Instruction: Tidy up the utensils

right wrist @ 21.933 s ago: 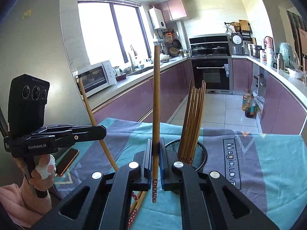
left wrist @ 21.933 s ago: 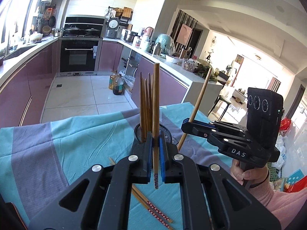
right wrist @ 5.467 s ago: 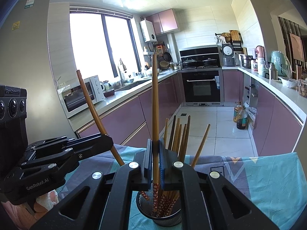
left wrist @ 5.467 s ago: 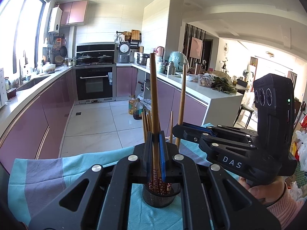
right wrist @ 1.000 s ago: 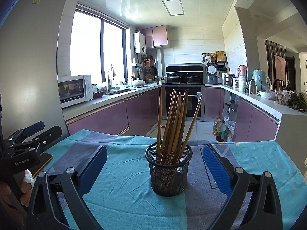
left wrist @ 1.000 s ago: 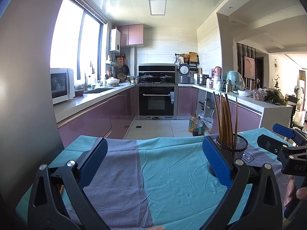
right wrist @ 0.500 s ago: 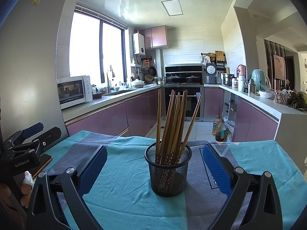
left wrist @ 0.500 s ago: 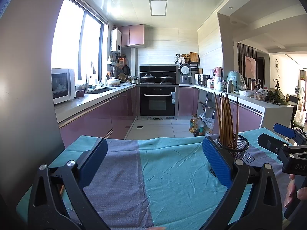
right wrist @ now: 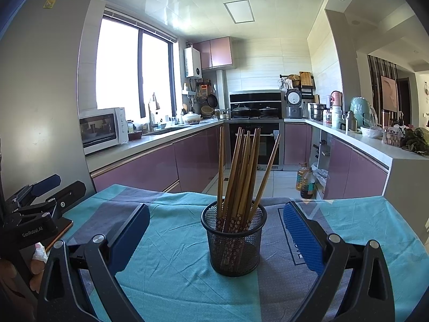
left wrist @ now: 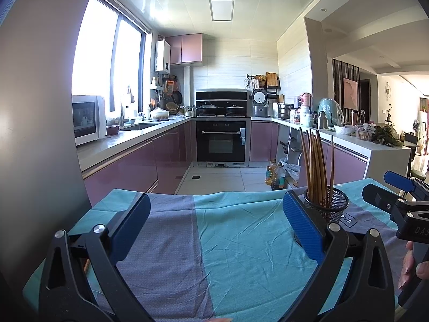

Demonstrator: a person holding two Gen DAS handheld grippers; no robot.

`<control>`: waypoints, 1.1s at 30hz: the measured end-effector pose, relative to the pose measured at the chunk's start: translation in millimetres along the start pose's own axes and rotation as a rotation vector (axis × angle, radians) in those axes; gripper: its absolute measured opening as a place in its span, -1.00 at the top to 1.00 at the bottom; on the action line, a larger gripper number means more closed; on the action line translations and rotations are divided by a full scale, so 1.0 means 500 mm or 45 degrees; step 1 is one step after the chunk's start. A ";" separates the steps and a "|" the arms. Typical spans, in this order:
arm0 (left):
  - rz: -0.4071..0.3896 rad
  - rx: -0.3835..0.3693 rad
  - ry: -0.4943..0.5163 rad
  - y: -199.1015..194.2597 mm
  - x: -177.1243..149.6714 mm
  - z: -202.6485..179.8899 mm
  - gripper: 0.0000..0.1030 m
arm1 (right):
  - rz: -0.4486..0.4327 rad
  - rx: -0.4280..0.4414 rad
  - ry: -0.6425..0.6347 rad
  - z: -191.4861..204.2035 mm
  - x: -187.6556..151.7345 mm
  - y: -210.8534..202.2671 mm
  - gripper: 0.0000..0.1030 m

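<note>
Chopsticks (right wrist: 238, 171) upright in cup (right wrist: 233, 241), frame centre. Left gripper (left wrist: 214, 225) and right gripper (right wrist: 215, 230) wide, empty; sorting probably done.

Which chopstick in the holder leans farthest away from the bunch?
The rightmost chopstick in the mesh holder, seen from the right wrist: it tilts out to the right alone, while the other chopsticks stand clustered.

At 21.9 s earlier, each gripper clamped one wooden chopstick upright and loose chopsticks lay on the teal and grey tablecloth (right wrist: 171, 268). By now, all brown wooden chopsticks (right wrist: 241, 171) stood in the black wire-mesh cup (right wrist: 233, 244). The left gripper (left wrist: 214, 225) and the right gripper (right wrist: 215, 230) had released, jaws spread wide and empty, and had drawn back from the cup.
</note>
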State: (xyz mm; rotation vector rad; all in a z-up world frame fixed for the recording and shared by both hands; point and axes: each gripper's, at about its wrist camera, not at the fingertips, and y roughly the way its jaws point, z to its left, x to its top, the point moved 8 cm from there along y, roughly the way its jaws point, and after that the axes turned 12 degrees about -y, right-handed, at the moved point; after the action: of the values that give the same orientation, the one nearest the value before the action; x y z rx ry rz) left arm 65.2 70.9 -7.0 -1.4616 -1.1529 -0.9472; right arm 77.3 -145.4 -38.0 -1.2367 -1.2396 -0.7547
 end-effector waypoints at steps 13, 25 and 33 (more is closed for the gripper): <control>0.005 -0.004 0.003 0.004 -0.001 0.000 -0.89 | -0.006 -0.010 0.010 -0.001 0.004 -0.002 -0.87; 0.004 -0.003 0.005 0.005 -0.001 0.000 -0.89 | -0.010 -0.011 0.013 -0.001 0.006 -0.003 -0.87; 0.005 -0.003 0.004 0.005 -0.001 -0.002 -0.89 | -0.009 -0.015 0.015 0.000 0.006 0.000 -0.87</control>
State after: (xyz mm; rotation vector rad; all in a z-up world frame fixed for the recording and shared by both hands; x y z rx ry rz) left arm 67.6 69.8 -8.0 -1.4638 -1.1465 -0.9481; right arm 78.0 -144.8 -35.1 -1.2366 -1.2320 -0.7742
